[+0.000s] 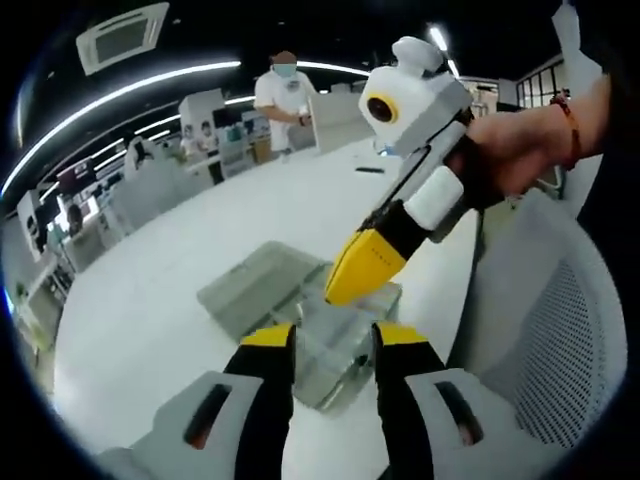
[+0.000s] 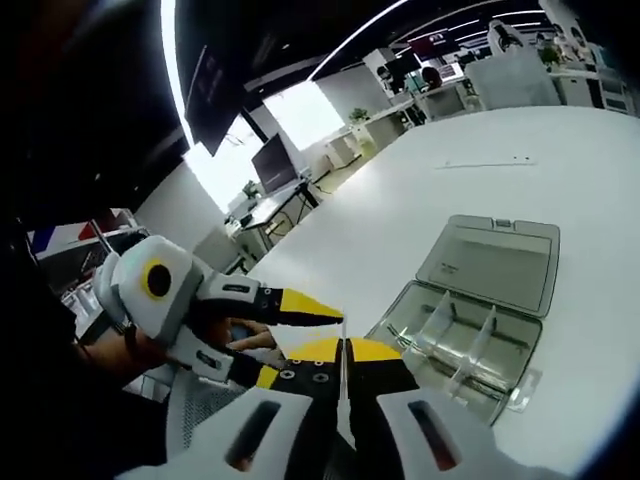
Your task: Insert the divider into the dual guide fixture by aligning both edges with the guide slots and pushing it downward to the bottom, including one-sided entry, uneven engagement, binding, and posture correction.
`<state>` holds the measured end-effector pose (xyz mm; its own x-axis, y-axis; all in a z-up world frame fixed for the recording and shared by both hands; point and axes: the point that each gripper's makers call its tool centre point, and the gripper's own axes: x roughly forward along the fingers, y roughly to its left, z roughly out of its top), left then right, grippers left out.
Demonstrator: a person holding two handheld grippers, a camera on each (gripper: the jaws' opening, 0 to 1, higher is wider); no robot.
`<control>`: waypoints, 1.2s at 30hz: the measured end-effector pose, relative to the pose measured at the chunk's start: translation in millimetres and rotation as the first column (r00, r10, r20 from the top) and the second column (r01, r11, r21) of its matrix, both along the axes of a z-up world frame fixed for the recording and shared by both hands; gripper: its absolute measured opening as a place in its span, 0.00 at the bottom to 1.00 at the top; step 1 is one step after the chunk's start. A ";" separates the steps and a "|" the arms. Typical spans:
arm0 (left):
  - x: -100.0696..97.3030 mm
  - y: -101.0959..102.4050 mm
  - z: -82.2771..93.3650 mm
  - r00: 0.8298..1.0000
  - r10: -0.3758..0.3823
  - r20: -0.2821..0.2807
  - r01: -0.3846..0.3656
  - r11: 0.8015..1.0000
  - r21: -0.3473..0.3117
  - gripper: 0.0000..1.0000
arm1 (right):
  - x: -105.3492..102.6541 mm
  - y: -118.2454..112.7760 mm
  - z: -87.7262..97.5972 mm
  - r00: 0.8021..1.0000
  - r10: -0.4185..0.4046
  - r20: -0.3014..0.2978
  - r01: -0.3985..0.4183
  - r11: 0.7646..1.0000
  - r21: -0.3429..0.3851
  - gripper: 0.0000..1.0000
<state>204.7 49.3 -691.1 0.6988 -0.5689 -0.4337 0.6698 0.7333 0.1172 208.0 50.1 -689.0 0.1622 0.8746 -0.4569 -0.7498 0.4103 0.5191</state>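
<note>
1. A clear plastic compartment box [image 2: 470, 345] lies open near the edge of a broad white table [image 2: 470, 190], its hinged lid [image 2: 495, 262] folded flat on the table behind the tray.
2. Inside the tray, in the right gripper view, two translucent partitions [image 2: 478, 350] stand upright across it, splitting it into compartments.
3. The right gripper [image 2: 343, 352], black with yellow tips, has its jaws pressed together on a thin, pale, flat divider strip [image 2: 343, 385], which shows edge-on between them. It is held in the air, short of the box and to the side of it.
4. From the left gripper view the same right gripper [image 1: 352, 280] comes in from the upper right, held by a person's hand [image 1: 520, 150] with a red band at the wrist; its yellow tip hangs over the box [image 1: 300, 315].
5. The left gripper [image 1: 334, 345] has its yellow-tipped jaws apart with nothing between them, pointing at the near side of the box.
6. In the right gripper view the left gripper [image 2: 325, 315] reaches in from the left, its tip close to the top edge of the held strip.
7. A white mesh-backed chair [image 1: 560, 330] stands beside the table.
8. Across the room a person in a white shirt [image 1: 283, 95] stands at the far end of the table.
</note>
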 end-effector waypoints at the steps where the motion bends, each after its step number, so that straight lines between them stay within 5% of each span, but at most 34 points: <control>1: -1.1 1.9 -2.2 1.000 0.003 -0.016 -0.003 1.000 0.010 0.37 | 0.5 0.5 0.3 1.000 0.002 0.003 -0.002 1.000 -0.002 0.00; 13: -4.7 20.4 -10.2 0.997 0.058 -0.041 -0.057 0.998 0.035 0.36 | 7.0 7.7 3.2 0.981 0.105 0.161 -0.094 0.993 -0.073 0.00; 25: -8.7 33.8 -12.1 0.993 0.109 -0.050 -0.109 0.994 0.007 0.42 | 10.3 18.3 6.8 0.961 0.180 0.210 -0.162 0.982 -0.098 0.00; 36: -13.3 37.0 -13.4 0.987 0.145 -0.064 -0.145 0.989 -0.009 0.50 | 20.3 20.4 3.3 0.918 0.274 0.285 -0.243 0.960 -0.140 0.00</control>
